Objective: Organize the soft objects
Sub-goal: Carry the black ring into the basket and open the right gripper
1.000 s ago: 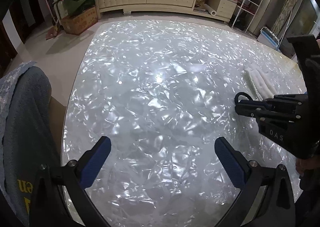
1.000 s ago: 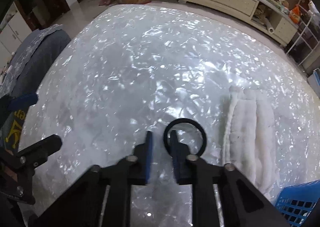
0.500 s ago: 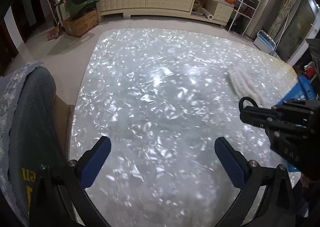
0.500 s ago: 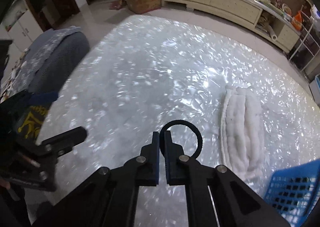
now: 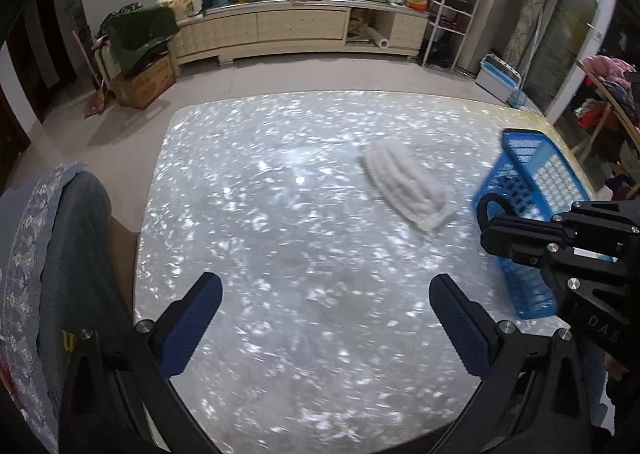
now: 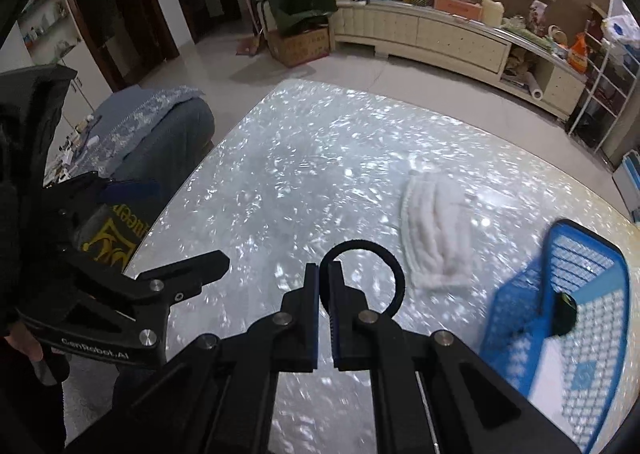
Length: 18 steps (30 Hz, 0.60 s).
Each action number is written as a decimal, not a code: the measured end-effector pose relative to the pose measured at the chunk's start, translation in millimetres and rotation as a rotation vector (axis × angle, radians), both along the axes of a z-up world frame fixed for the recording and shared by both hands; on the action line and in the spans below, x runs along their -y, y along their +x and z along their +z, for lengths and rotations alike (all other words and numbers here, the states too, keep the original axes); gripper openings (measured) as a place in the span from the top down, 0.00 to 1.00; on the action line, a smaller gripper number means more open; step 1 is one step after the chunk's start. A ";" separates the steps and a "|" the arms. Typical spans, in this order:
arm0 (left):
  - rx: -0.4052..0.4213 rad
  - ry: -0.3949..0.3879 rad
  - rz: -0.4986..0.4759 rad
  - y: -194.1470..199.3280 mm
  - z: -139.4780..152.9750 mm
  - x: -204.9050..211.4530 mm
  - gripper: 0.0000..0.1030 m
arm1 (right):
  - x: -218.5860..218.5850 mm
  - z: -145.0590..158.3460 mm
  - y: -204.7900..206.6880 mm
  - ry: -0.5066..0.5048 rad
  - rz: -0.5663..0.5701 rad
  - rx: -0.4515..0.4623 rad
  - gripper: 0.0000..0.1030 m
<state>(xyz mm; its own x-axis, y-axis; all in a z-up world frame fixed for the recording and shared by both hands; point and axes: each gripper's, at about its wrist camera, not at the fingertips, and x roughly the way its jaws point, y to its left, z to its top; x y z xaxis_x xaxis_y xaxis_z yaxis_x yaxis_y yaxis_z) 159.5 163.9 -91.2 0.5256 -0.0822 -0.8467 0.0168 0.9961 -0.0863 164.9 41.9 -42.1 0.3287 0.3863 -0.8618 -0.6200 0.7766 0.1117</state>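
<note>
Right gripper (image 6: 324,278): clamped on black hair tie (image 6: 366,254), loop ahead of its tips. Left gripper (image 5: 326,304): apart, empty. Step: carrying. Next, likely: release over blue basket (image 6: 516,294), lower right.

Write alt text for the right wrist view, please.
The right gripper, its jaws shut on a black hair tie, hangs above a shiny table. A white cloth lies beyond it, a blue basket to the right.
</note>
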 end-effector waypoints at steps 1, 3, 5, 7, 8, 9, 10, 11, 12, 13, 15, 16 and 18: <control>0.001 0.003 -0.007 -1.8 3.3 7.1 0.00 | 3.9 1.5 -2.2 0.005 -0.005 0.001 0.96; 0.005 0.012 -0.029 -6.0 10.4 25.6 0.00 | 21.6 8.9 -9.2 0.019 -0.021 0.008 0.96; 0.010 0.017 -0.047 -7.5 15.7 41.2 0.00 | 34.1 13.0 -13.0 0.025 -0.033 0.013 0.96; 0.014 0.015 -0.068 -7.3 21.8 59.2 0.00 | 47.4 15.5 -14.3 0.033 -0.048 0.018 0.96; 0.014 0.014 -0.074 -7.0 22.9 63.8 0.00 | 57.1 18.0 -15.6 0.036 -0.059 0.019 0.96; 0.018 0.012 -0.086 -6.7 25.3 72.4 0.00 | 62.5 19.5 -16.3 0.038 -0.065 0.021 0.96; 0.018 0.011 -0.094 -5.7 26.5 77.7 0.00 | 68.6 21.2 -17.0 0.040 -0.072 0.025 0.96; 0.020 0.012 -0.103 -4.7 28.2 85.7 0.00 | 77.6 24.8 -19.3 0.041 -0.080 0.031 0.96; 0.022 0.012 -0.112 -3.3 29.4 91.7 0.00 | 86.7 27.5 -19.1 0.043 -0.090 0.035 0.96; 0.025 0.010 -0.119 -2.3 30.3 97.3 0.00 | 95.7 30.0 -18.9 0.045 -0.098 0.038 0.96; 0.026 -0.001 -0.132 1.3 31.4 108.9 0.00 | 111.1 31.6 -16.8 0.048 -0.116 0.041 0.96; 0.026 -0.009 -0.140 4.4 31.5 115.8 0.00 | 118.1 32.1 -16.0 0.050 -0.123 0.041 0.96; 0.025 -0.016 -0.151 8.2 31.0 124.8 0.00 | 131.9 29.8 -13.3 0.050 -0.140 0.038 0.96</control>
